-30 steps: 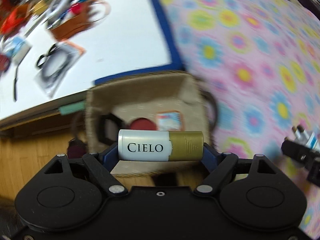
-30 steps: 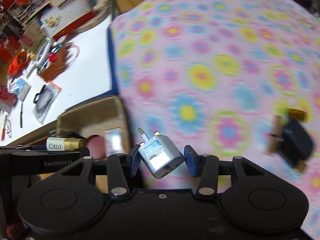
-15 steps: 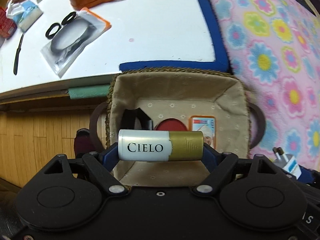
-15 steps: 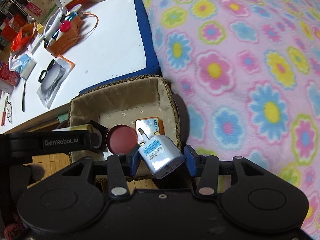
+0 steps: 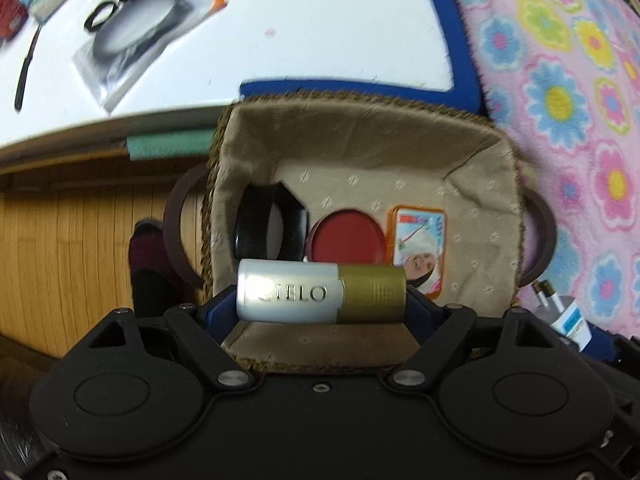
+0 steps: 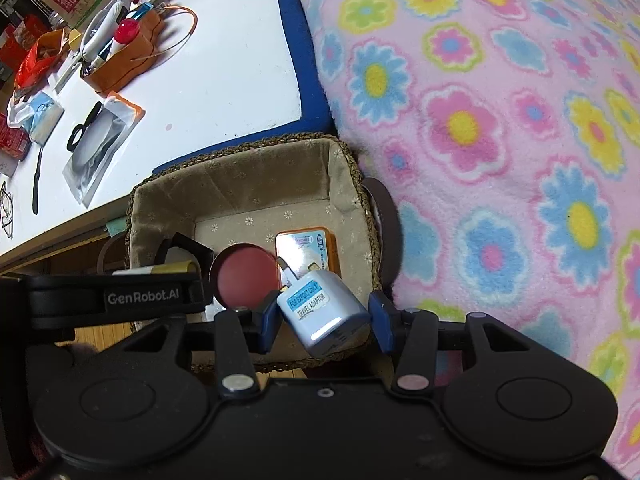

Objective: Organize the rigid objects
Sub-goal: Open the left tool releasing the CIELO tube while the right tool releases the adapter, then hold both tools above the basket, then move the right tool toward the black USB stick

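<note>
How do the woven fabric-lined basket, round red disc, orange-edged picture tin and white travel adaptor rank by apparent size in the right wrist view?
1. Woven fabric-lined basket
2. White travel adaptor, magnified by nearness to the camera
3. Round red disc and orange-edged picture tin: similar, both partly hidden

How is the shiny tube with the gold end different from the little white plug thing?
The tube is a round cylinder, silver and gold; the travel adaptor is a boxy white block with metal prongs and a blue label. The tube lies level across the left gripper; the adaptor sits tilted in the right gripper. The tube reads CIELO; the adaptor reads TRAVEL ADAPTOR. Both are held over the lined basket.
</note>
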`<action>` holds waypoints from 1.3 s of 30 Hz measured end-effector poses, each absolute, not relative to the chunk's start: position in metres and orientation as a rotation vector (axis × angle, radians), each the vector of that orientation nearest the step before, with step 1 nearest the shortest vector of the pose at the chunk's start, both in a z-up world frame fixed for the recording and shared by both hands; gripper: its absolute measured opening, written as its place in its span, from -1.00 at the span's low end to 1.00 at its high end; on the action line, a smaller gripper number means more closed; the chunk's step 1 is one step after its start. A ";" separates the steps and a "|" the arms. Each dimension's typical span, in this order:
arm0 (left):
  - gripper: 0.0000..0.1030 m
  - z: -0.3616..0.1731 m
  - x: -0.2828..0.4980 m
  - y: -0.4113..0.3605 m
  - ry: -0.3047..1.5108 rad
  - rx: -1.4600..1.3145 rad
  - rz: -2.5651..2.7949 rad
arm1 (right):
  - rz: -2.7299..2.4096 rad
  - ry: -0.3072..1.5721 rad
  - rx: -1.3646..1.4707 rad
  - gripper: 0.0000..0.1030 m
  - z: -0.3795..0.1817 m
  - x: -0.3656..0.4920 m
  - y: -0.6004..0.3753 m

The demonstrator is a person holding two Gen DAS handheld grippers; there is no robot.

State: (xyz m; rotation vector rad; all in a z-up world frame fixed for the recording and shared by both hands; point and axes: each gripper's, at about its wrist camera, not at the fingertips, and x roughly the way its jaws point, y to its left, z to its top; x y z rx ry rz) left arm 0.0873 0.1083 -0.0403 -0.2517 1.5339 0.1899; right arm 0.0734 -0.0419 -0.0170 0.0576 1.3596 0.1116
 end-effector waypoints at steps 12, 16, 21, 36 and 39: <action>0.64 -0.045 0.092 0.109 1.579 -0.240 0.212 | 0.105 1.361 0.063 0.27 -0.025 0.083 -0.045; 0.64 -0.048 0.093 0.110 1.592 -0.247 0.213 | 0.097 1.373 0.075 0.28 -0.030 0.083 -0.048; 0.64 -0.049 0.092 0.110 1.596 -0.255 0.215 | 0.091 1.378 0.079 0.34 -0.033 0.082 -0.050; 0.64 -0.047 0.090 0.100 1.579 -0.218 0.223 | 0.079 1.347 0.068 0.47 -0.023 0.075 -0.053; 0.64 -0.049 0.088 0.097 1.584 -0.226 0.213 | 0.071 1.342 0.067 0.49 -0.021 0.073 -0.057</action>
